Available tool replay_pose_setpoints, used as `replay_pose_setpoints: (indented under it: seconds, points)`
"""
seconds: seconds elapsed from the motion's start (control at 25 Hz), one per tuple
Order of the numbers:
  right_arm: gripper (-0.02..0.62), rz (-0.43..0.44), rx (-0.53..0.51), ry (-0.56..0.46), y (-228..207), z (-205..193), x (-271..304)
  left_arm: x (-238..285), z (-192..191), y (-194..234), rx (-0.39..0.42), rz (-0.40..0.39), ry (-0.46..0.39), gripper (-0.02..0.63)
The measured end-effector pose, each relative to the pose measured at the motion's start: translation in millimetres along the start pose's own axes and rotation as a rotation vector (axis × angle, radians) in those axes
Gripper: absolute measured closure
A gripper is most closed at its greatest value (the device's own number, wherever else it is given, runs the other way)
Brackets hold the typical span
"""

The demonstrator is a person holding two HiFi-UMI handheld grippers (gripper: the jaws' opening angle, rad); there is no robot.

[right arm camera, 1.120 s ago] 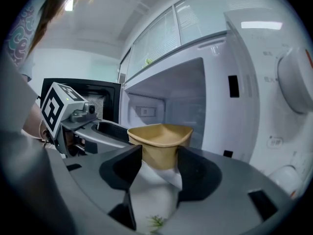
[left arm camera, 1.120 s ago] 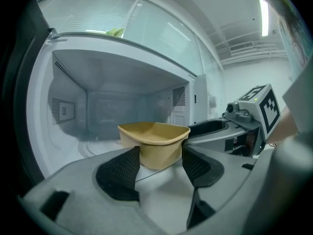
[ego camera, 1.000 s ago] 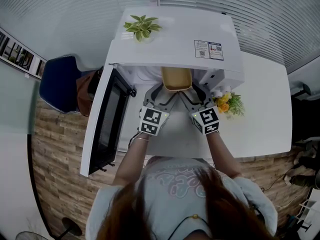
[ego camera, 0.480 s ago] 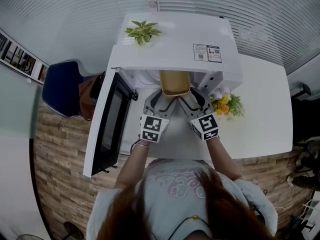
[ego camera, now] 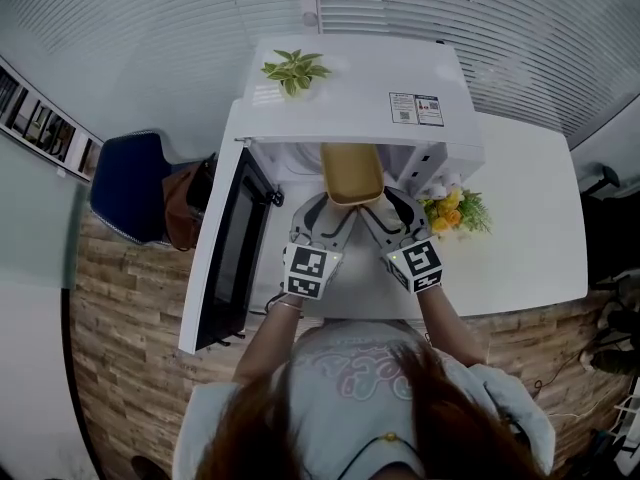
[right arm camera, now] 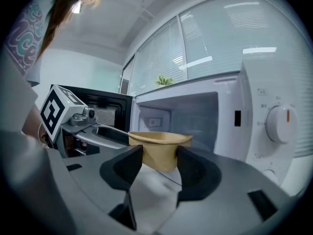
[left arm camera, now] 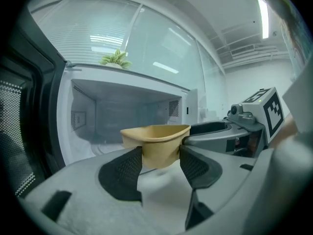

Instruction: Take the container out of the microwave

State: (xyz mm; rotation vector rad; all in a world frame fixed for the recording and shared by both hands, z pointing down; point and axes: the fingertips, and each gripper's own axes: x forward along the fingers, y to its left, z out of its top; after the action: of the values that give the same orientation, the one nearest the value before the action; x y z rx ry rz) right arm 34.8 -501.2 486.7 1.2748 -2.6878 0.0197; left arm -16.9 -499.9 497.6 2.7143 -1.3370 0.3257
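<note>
At far left of the head view, the microwave (ego camera: 340,98) door (ego camera: 222,260) stands open. Left of centre, the left gripper (ego camera: 327,214) has just been closing its jaws, and they clamp the near left corner of the tan container (ego camera: 352,171), held at the cavity's mouth and partly out past the front edge. Right of it, the right gripper (ego camera: 389,211) is clamped on the near right corner.

No legible print anywhere, the sticker (ego camera: 416,109) atop the microwave (ego camera: 350,78) too small.
</note>
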Motion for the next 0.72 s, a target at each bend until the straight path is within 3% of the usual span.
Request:
replay_pose_setpoints:
  seconds: [0.72]
  points:
    - [0.385,-0.107,0.024,-0.056,40.6,13.7,-37.7,-48.2,9.0,-18.9,0.040,-0.115,-0.055,0.371]
